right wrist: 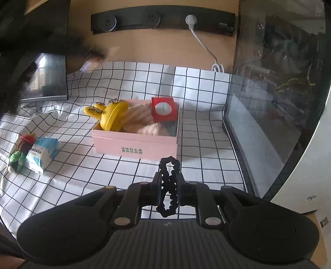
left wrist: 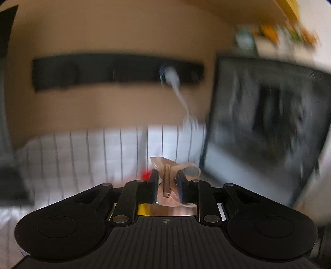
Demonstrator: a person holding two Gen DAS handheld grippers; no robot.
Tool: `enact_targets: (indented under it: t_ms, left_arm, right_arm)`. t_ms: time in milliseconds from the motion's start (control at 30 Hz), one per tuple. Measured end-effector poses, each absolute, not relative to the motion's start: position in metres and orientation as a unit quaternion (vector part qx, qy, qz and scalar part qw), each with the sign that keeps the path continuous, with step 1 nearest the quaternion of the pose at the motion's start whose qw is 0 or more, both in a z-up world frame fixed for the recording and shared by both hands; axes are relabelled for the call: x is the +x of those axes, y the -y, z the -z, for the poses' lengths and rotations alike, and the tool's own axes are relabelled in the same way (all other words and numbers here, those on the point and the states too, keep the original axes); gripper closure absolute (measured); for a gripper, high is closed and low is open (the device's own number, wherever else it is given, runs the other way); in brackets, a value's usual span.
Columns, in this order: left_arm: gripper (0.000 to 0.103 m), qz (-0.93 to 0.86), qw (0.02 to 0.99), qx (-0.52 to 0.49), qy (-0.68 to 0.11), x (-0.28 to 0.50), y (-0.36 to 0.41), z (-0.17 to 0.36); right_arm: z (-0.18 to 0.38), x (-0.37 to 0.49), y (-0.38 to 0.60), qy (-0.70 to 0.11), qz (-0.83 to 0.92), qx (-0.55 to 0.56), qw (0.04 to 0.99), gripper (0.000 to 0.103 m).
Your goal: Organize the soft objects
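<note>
A pink box [right wrist: 135,142] sits on the table's grid-patterned cloth [right wrist: 196,132], a little ahead of the right gripper [right wrist: 169,186]. It holds a yellow soft item [right wrist: 112,118] that sticks out over its left rim, a striped beige cloth [right wrist: 137,115], a fluffy pink piece [right wrist: 153,129] and a red packet [right wrist: 163,109] with a round white patch, leaning at the back right corner.

The right gripper's jaws are clamped on a black beaded loop [right wrist: 168,186], which stands upright between them, its top poking above the fingertips and its bottom hanging below. It is held clear of the cloth, in front of the box.

The left gripper [left wrist: 167,183] has its jaws closed on a thin, crumpled pale pink item [left wrist: 175,167] with a narrow brown strip down its middle. The view is badly smeared, so what the item is cannot be told; it is held above the cloth. A small red blur [left wrist: 145,175] shows just left of the jaws.

At the left of the cloth, well apart from the box, lie a blue and white packet [right wrist: 41,154] and, touching its left side, a knitted toy [right wrist: 19,153] in red and green. A dark glass cabinet [right wrist: 279,93] stands at the right. On the wall behind, a black socket strip [right wrist: 161,21] carries a white plug [right wrist: 190,20] whose cord runs down to the cloth.
</note>
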State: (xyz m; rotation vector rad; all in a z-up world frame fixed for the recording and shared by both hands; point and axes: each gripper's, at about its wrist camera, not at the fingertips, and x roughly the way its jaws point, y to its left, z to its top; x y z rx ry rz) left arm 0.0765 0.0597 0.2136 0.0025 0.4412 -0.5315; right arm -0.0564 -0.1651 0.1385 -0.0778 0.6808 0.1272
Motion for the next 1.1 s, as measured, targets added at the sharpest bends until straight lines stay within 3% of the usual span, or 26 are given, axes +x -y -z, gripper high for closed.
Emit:
enact_targets:
  t_ms: [133, 233, 533, 700, 767, 800, 833, 933, 1100]
  left_arm:
    - [0.077, 0.278, 0.915, -0.059, -0.287, 0.145, -0.045, -0.204]
    - [0.076, 0.258, 0.915, -0.055, -0.304, 0.154, -0.045, -0.184]
    - [0.076, 0.248, 0.893, -0.096, -0.363, 0.07, -0.092, -0.123]
    - [0.076, 0.225, 0.881, -0.085, -0.407, 0.024, -0.111, -0.087]
    - [0.076, 0.21, 0.876, -0.098, -0.422, 0.008, -0.121, -0.072]
    - [0.076, 0.203, 0.875, -0.103, -0.428, 0.002, -0.125, -0.067]
    - [0.076, 0.191, 0.874, -0.109, -0.433, -0.004, -0.13, -0.062]
    - [0.076, 0.159, 0.876, -0.128, -0.437, -0.015, -0.148, -0.056]
    - [0.076, 0.112, 0.884, -0.154, -0.427, -0.026, -0.182, -0.056]
  right_arm:
    - [-0.14, -0.055, 0.166, -0.329, -0.061, -0.043, 0.941, 0.089]
    - [-0.139, -0.056, 0.169, -0.326, -0.055, -0.037, 0.943, 0.089]
    - [-0.131, -0.029, 0.174, -0.343, -0.063, -0.012, 0.937, 0.089]
    - [-0.152, 0.024, 0.155, -0.296, -0.095, -0.014, 0.95, 0.089]
    - [-0.162, 0.047, 0.147, -0.251, -0.105, -0.004, 0.962, 0.074]
    - [-0.166, 0.06, 0.143, -0.226, -0.109, 0.003, 0.968, 0.043]
    - [-0.167, 0.071, 0.139, -0.217, -0.102, 0.0, 0.971, 0.024]
    - [-0.159, 0.093, 0.125, -0.232, -0.076, -0.003, 0.97, 0.023]
    - [-0.114, 0.079, 0.103, -0.329, -0.132, 0.015, 0.935, 0.023]
